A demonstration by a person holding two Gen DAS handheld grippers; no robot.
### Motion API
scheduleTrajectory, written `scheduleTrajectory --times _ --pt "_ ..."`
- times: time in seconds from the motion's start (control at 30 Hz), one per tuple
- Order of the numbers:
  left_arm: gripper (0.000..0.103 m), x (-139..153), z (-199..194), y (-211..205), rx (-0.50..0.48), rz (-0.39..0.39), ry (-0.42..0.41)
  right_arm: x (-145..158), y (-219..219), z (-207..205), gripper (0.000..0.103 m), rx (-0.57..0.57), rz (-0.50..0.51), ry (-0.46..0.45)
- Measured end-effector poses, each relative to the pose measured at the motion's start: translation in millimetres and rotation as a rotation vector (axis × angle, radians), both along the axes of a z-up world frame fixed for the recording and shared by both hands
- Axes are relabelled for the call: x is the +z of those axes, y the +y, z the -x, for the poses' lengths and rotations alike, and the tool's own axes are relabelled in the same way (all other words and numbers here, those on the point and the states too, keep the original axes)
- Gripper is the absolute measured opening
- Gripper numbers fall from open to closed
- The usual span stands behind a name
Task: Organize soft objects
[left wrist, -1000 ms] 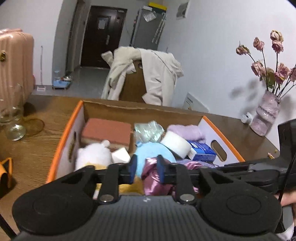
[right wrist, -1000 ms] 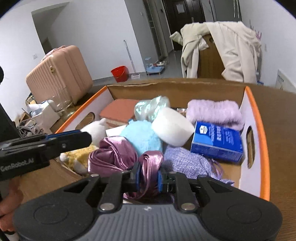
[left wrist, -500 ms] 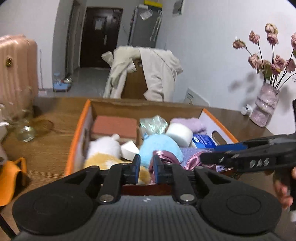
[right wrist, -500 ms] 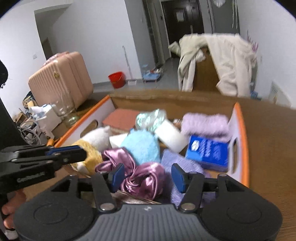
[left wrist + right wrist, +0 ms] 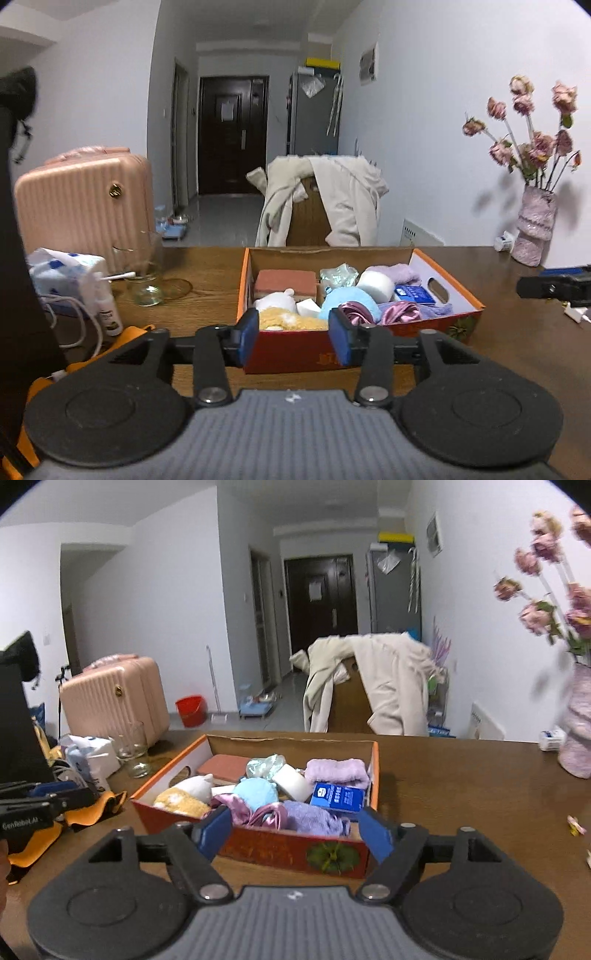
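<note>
Beyond my wooden worktop (image 5: pixel 207 266), a pink ribbed suitcase (image 5: pixel 85 206) stands on the floor at left, just behind an empty clear glass (image 5: pixel 146 273) and a blue-dotted tissue pack (image 5: pixel 62 273). A small white spray bottle (image 5: pixel 105 306) stands upright near the worktop's left edge, beside loose white cables (image 5: pixel 79 321). A cream coat (image 5: pixel 384 686) hangs draped over a brown chair (image 5: pixel 349 705) at the far side. On my right, a pale pink vase (image 5: pixel 533 230) holds dried pink roses (image 5: pixel 532 122). Down the hallway, a dark door (image 5: pixel 232 134) is shut; a red bucket (image 5: pixel 190 710) sits on the floor near the wall.
</note>
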State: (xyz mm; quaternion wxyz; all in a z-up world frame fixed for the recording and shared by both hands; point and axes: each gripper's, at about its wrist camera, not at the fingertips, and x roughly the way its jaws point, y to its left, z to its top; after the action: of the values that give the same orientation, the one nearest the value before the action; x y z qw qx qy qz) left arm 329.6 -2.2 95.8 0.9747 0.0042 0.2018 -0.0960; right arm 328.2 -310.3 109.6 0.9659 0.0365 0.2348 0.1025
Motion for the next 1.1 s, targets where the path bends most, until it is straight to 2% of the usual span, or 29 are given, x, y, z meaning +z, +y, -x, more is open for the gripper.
scheduleTrajectory --times 0.1,0.17,0.37,0.6,0.77,1.1 --pt "0.057 4 28 1 -0.021 -0.001 -0.018 -1 -2 34 0.08 -0.021 -0.017 -0.024" --pt "0.071 5 47 -1 -0.032 -0.008 -0.027 -2 -1 54 0.081 -0.032 -0.02 -0.041" --pt "0.085 -4 100 2 -0.031 -0.001 -0.079 -15 12 112 0.085 -0.048 0.011 -0.087" --pt "0.09 -15 139 14 -0.029 0.02 -0.093 -35 30 155 0.086 -0.055 0.058 -0.104" --pt "0.099 -18 167 23 -0.034 0.034 -0.149 -38 39 179 0.086 -0.051 0.049 -0.126" --pt "0.102 -30 211 22 -0.021 0.038 -0.178 -52 49 218 0.086 -0.058 0.05 -0.12"
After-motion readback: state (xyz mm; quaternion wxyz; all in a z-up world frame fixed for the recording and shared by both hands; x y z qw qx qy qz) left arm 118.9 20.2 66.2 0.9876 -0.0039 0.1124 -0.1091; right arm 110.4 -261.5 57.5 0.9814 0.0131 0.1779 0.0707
